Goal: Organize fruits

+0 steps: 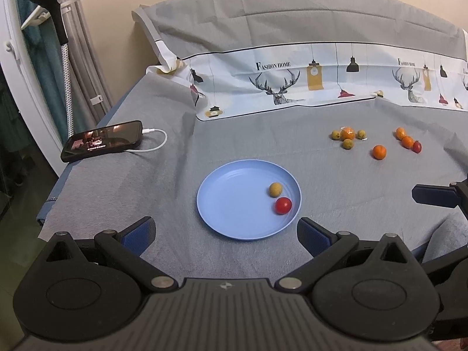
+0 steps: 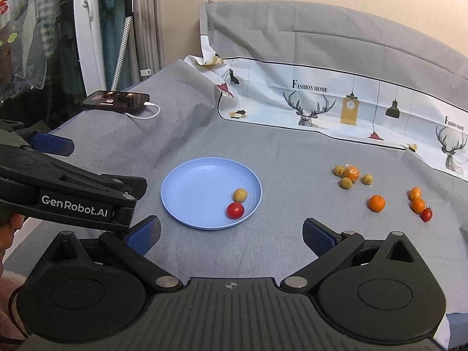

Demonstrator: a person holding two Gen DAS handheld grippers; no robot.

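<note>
A light blue plate lies on the grey cloth and holds a red tomato and a yellow-green fruit. Farther right lie a cluster of small green fruits with a wrapped orange one, a lone orange, and two oranges with a small tomato. My left gripper stands open just short of the plate, empty. My right gripper is open too, empty, near the plate's front edge.
A phone on a white charging cable lies at the table's far left. A patterned cloth strip runs along the back. A steamer pole stands left of the table. A hand holds the left gripper.
</note>
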